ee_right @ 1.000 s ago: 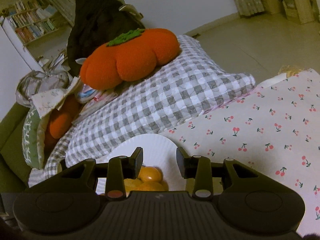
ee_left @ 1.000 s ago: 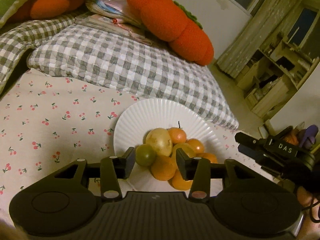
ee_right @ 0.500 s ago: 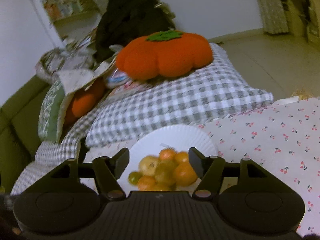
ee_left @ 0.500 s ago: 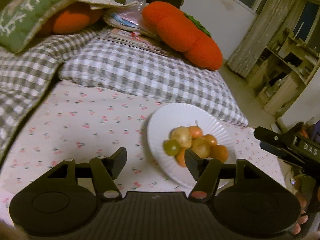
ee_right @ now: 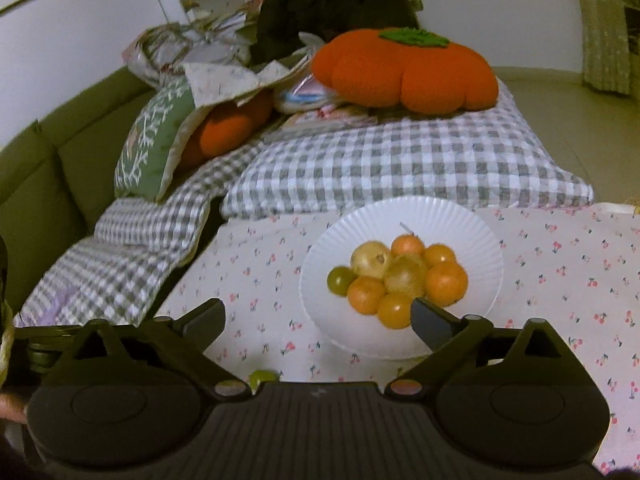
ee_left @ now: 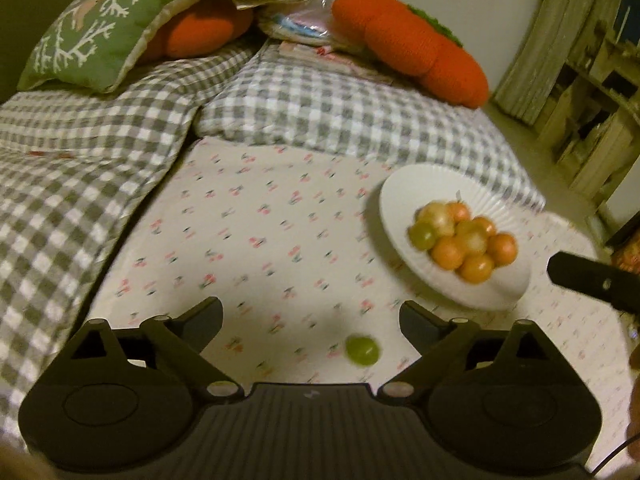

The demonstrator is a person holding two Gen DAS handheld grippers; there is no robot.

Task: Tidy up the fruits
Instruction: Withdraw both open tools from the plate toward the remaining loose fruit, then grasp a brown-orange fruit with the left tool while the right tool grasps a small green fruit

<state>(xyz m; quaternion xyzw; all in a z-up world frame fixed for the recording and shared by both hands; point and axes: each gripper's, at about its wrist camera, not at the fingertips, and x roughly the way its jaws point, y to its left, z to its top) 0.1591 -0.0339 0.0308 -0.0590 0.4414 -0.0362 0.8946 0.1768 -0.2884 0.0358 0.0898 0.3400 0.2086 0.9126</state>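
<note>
while fruits [ee_right: 400,280] are piled on the white plate [ee_right: 472,232], both the left gripper [ee_left: 310,320] and right gripper [ee_right: 318,320] have just been spread wide, empty.

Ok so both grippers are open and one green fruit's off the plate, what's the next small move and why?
Probably lower the left gripper over the loose green fruit and close on it. Its jaws have just been opening and hold nothing, that fruit lies alone on the cherry-print cloth just ahead of them, while the others are piled on the white plate.
</note>
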